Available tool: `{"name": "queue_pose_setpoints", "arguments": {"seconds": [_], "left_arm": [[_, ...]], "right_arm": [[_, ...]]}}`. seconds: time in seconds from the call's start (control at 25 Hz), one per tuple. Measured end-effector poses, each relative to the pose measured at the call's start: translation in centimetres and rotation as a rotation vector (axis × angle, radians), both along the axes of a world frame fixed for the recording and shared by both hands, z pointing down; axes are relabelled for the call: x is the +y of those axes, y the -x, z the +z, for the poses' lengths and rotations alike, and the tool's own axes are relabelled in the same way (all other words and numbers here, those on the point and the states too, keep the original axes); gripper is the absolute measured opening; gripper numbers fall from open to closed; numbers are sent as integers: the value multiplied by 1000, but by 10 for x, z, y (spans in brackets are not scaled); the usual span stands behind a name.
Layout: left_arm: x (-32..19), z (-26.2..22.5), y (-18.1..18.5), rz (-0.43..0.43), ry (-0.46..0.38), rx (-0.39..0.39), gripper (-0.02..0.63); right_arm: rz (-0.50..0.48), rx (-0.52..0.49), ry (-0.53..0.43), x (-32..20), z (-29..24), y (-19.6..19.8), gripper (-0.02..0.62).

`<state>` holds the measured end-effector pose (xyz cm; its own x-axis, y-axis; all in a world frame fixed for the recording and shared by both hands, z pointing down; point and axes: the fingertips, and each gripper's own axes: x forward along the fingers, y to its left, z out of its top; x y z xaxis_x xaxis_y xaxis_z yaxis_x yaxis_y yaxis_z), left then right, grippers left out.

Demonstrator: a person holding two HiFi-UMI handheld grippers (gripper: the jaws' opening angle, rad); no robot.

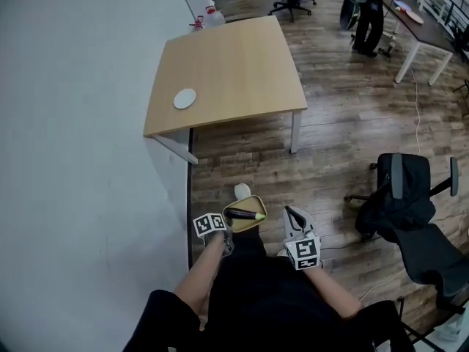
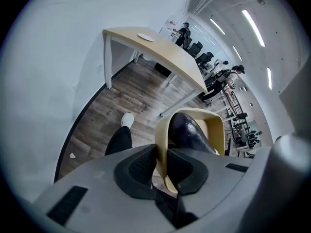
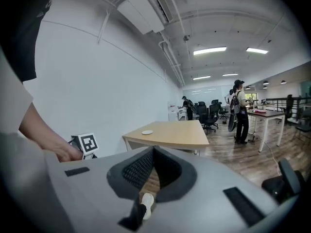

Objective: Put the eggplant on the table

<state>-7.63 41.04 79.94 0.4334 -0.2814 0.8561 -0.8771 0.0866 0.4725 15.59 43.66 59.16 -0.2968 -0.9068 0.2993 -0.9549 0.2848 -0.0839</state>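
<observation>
The only print close by is the black-and-white square pattern on each gripper's marker cube (image 1: 209, 224); no lettering is legible.

The left gripper (image 2: 162, 154) is clamped tight on the near rim of a tan tray (image 2: 217, 130). The dark purple eggplant (image 2: 187, 129) lies inside the tray, its green stem end pointing right in the head view. The right gripper (image 3: 154, 152) is just to the right of the tray, tips together with nothing between them.

The wooden table (image 1: 234, 72) stands farther off, its left edge against the white wall (image 1: 73, 138). A small white dish (image 1: 185, 98) sits near its left front corner and the rest of the top is bare. Open plank floor (image 1: 242, 156) lies between the person and the table's near edge. A black office chair (image 1: 407, 204) stands on the right, well apart from the grippers.
</observation>
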Motion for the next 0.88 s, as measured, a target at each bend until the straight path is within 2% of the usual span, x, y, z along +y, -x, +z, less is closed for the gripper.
{"name": "queue_pose_setpoints", "arguments": {"seconds": [0.16, 0.4, 0.68, 0.88], "left_arm": [[-36, 18, -16, 29, 24, 18, 32], [-107, 38, -22, 79, 61, 49, 32], [-234, 36, -12, 108, 74, 97, 32], [-312, 23, 13, 106, 44, 102, 32]], "right_arm": [[62, 7, 25, -37, 9, -21, 60], [100, 61, 51, -125, 13, -20, 60], [78, 107, 115, -255, 19, 9, 60], [49, 94, 91, -335, 7, 43, 60]]}}
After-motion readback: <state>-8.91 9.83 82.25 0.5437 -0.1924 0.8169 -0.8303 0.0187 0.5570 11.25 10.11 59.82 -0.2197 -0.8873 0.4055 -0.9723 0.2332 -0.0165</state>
